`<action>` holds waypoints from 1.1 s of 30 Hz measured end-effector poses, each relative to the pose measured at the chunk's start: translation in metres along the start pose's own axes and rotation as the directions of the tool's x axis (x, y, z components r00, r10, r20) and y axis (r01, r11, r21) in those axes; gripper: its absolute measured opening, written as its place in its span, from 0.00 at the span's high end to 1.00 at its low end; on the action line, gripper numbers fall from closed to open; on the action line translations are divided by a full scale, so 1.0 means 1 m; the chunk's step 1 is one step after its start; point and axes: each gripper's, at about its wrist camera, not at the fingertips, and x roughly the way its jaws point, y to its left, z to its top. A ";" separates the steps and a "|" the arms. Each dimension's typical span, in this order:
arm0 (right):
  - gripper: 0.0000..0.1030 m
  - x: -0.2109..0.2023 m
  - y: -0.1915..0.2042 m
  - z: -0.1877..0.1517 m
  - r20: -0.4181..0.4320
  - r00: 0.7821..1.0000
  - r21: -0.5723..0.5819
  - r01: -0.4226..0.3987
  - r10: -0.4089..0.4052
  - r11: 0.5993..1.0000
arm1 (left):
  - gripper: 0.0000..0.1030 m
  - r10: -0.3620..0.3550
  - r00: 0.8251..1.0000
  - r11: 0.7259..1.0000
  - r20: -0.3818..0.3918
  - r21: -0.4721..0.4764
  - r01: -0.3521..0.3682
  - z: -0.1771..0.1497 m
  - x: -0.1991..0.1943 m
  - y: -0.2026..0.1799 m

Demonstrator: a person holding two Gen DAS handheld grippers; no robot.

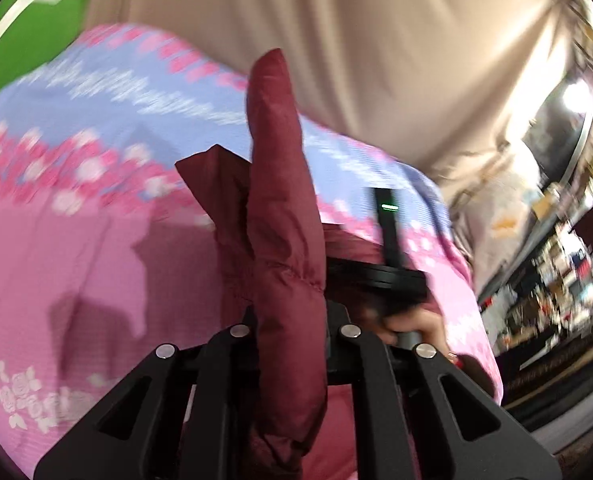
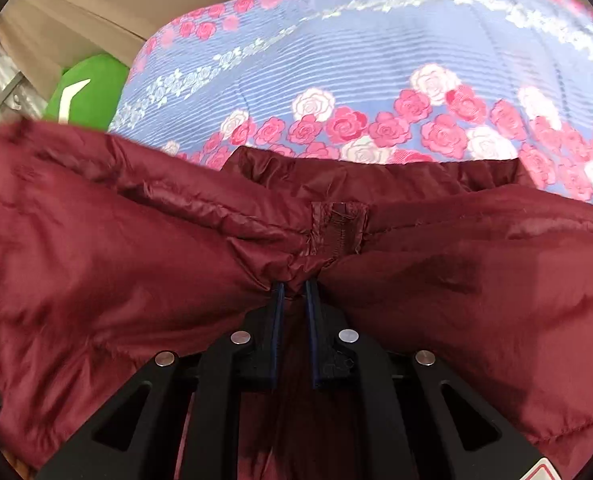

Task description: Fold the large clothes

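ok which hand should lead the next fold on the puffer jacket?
Left, probably. The left gripper already holds a raised flap of the maroon jacket above the bedsheet; the right gripper pins the collar seam low.

left gripper: bottom centre of the left wrist view, jaws drawn close together, pinching a fold of maroon padded jacket that stands up between them toward upper centre; fingertips hidden by the cloth.

right gripper: bottom centre of the right wrist view, blue-edged fingers nearly parallel with a narrow gap, tips clamped on a bunched seam of the jacket.

person's hand: lower right of centre in the left wrist view, wrapped round the handle of the right gripper; view blurred.
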 end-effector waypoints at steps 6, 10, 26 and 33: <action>0.93 0.002 -0.022 0.010 -0.091 0.977 0.079 -0.186 0.193 0.979 | 0.89 0.008 1.000 0.992 -0.001 0.124 -0.008 0.002 0.031 -0.074; 0.87 -0.053 -0.049 -0.011 -0.017 0.972 0.087 -0.233 0.235 0.969 | 0.89 0.014 1.000 0.987 -0.004 0.161 -0.013 0.001 0.050 -0.110; 1.00 -0.123 -0.154 -0.124 0.112 0.964 0.187 -0.258 0.241 0.948 | 0.89 -0.014 0.987 0.960 -0.158 0.274 0.058 -0.053 0.129 -0.209; 0.91 -0.173 -0.172 -0.144 0.211 0.953 0.224 -0.262 0.216 0.939 | 0.89 0.036 0.979 0.967 -0.198 0.253 0.016 -0.068 0.158 -0.220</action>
